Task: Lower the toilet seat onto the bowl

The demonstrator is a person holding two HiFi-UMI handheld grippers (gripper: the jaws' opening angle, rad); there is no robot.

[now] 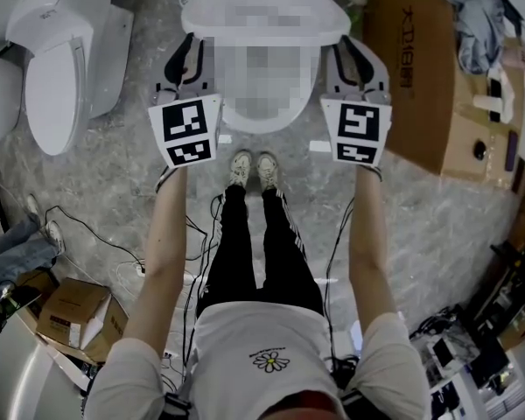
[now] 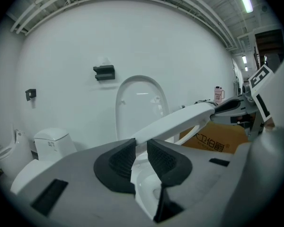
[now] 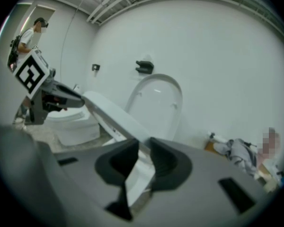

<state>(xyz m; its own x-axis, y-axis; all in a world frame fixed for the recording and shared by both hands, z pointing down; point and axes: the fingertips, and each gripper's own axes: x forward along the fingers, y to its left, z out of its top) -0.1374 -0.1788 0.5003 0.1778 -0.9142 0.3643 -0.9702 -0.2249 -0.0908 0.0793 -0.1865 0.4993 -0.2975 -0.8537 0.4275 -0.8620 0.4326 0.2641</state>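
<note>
White toilet seat (image 2: 180,119), one, half-raised, its two side edges pinched by left hand-held gripper (image 2: 141,148) and apparently right hand-held gripper (image 3: 144,150); one spare toilet (image 1: 57,86) close left, one cardboard box (image 1: 420,77) close right.

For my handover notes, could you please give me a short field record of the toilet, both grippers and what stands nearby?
lid: upright
toilet seat: slanted, between upright and flat
left gripper: shut on the toilet seat
right gripper: shut on the toilet seat
nearby: cardboard box at right, second toilet at left

Toilet seat (image 2: 180,122) centre — toilet (image 1: 57,86) left, carton (image 1: 420,77) right
</note>
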